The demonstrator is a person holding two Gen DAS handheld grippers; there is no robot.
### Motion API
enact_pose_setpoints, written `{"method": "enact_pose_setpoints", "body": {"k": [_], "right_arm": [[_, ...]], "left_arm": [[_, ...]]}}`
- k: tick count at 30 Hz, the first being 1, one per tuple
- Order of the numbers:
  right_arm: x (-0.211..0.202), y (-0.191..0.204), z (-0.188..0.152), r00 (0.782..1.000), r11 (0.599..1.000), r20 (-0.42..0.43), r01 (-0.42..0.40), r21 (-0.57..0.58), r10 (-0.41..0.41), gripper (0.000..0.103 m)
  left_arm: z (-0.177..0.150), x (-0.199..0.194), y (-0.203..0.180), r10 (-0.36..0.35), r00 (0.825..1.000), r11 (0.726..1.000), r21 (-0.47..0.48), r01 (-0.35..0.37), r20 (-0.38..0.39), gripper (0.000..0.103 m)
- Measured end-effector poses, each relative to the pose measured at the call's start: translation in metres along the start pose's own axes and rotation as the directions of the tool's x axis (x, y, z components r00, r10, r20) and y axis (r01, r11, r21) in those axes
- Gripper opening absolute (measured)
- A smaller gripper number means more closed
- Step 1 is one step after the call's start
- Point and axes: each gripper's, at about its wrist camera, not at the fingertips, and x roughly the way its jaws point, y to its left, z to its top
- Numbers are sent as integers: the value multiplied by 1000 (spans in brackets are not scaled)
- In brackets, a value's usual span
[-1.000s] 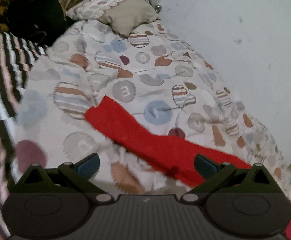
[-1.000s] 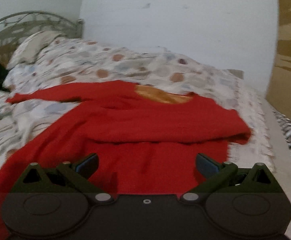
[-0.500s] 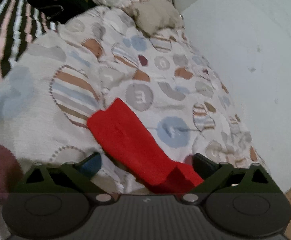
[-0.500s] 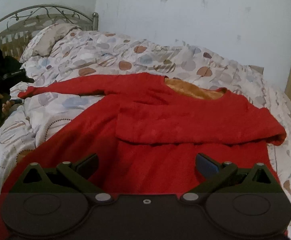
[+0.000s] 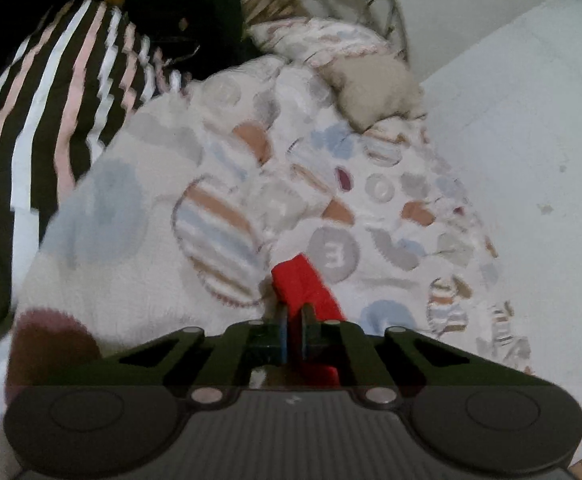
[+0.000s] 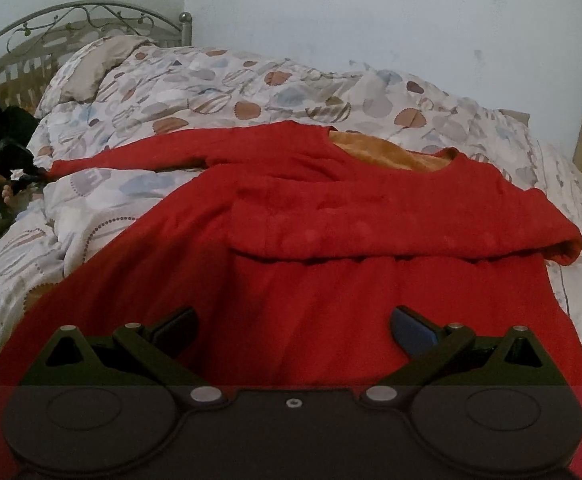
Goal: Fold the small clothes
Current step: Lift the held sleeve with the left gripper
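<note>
Red sleeve cuff (image 5: 305, 286) is being pinched by left tongs (image 5: 294, 334); right tongs (image 6: 293, 326) are hanging open, empty; folding it across comes next.

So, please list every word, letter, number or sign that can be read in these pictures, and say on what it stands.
"m", a single white letter lying on its side, inside a grey circle printed on the white duvet patterned with circles.
Other printed circles on the duvet may hold letters, but they are too blurred to read.
The red long-sleeved sweater shows no text.

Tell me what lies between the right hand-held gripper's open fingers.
In the right wrist view, only the red sweater lies between the right hand-held gripper fingers.
</note>
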Motion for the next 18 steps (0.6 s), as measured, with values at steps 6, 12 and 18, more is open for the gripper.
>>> {"method": "enact_pose_setpoints", "body": {"k": [6,12,18], "right_arm": [[-1,-1,-1,1000,1000,8,-1,6,1,103],[-5,-6,-4,1000,999,23,-10,38,9,103],[-4,-8,-6,1000,998,25,-14,59,13,103]], "left_arm": [[4,-30,-7,-27,998,999,36,25,56,4],[-8,-68,-10,-5,997,996,95,-2,75,4],[-13,-55,17,-6,1000,1000,-19,6,-16,17]]}}
